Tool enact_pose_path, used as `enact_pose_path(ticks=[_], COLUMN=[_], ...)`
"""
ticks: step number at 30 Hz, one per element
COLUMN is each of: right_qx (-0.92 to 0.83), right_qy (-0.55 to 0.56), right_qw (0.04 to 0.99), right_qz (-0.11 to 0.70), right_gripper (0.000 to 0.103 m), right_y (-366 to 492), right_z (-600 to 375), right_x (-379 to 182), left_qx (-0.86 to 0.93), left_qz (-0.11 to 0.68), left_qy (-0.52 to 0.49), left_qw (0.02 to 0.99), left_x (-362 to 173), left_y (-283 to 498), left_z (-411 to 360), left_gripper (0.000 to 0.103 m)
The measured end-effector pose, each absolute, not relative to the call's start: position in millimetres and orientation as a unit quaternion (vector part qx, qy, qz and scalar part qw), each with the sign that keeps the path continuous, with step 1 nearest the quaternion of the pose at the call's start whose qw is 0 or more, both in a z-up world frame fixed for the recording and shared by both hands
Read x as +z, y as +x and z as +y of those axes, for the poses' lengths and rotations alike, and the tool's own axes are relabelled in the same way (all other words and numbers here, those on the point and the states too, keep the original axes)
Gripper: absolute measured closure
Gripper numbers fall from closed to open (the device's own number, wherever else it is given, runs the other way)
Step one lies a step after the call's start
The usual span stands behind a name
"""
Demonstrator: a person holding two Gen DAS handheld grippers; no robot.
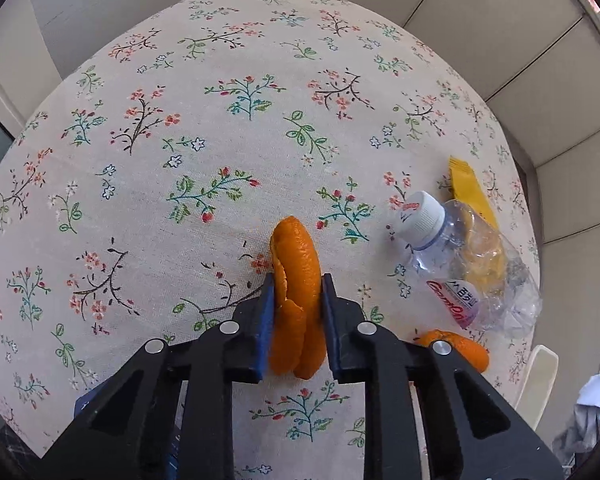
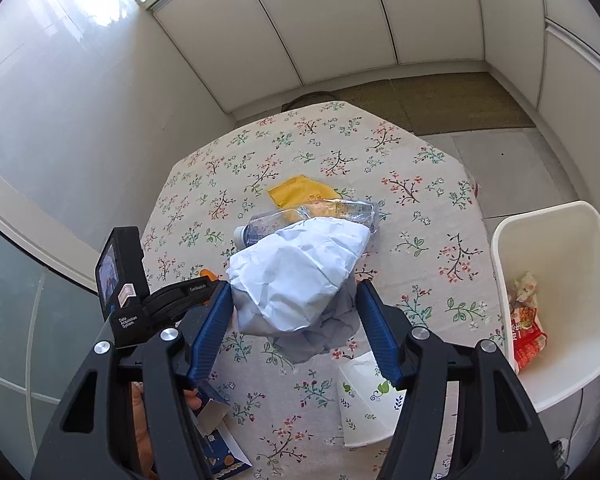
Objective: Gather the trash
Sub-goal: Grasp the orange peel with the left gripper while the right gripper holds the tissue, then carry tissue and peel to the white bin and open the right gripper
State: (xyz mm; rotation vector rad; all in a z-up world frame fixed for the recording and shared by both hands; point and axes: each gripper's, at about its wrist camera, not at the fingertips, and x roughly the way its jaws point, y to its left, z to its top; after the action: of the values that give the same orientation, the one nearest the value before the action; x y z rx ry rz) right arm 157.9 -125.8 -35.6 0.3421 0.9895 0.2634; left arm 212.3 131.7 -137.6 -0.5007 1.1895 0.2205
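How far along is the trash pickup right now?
Done: some wrappers already lie in the white bin. In hand: the left gripper clamps an orange peel; the right gripper holds crumpled paper. Left on the table: crushed bottle, yellow packet, second peel, paper cup, blue carton.

The crushed clear bottle (image 1: pixel 472 264) carries a label with red slanted lettering that looks like "GamtOn", its last letters cut off, and blue Korean characters beside it, too warped to read. On the black camera unit (image 2: pixel 124 280) a white line reads "Data Acquisition System", and the black clamp arm (image 2: pixel 180 296) next to it bears small white print too tiny to make out. The red packet (image 2: pixel 526 336) in the white bin (image 2: pixel 556 380) shows large white characters, unreadable here.
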Motion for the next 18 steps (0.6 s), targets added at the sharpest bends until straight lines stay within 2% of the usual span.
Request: enact_pose_path(ticks=[8, 18], right_qx=[0.133, 0.098], right_qy=[0.167, 0.154], right_qw=[0.868, 0.899], right_qz=[0.447, 0.398], right_gripper=[0.040, 0.040], right_y=[148, 134], right_z=[-134, -156], right_x=[-21, 3], left_qx=[0.068, -0.011], left_qz=[0.496, 0.390], left_qy=[-0.206, -0.150], left_qw=[0.841, 0.909], left_x=[-75, 8], left_y=[192, 166], left_z=[116, 56], left_gripper=[0.084, 0.084])
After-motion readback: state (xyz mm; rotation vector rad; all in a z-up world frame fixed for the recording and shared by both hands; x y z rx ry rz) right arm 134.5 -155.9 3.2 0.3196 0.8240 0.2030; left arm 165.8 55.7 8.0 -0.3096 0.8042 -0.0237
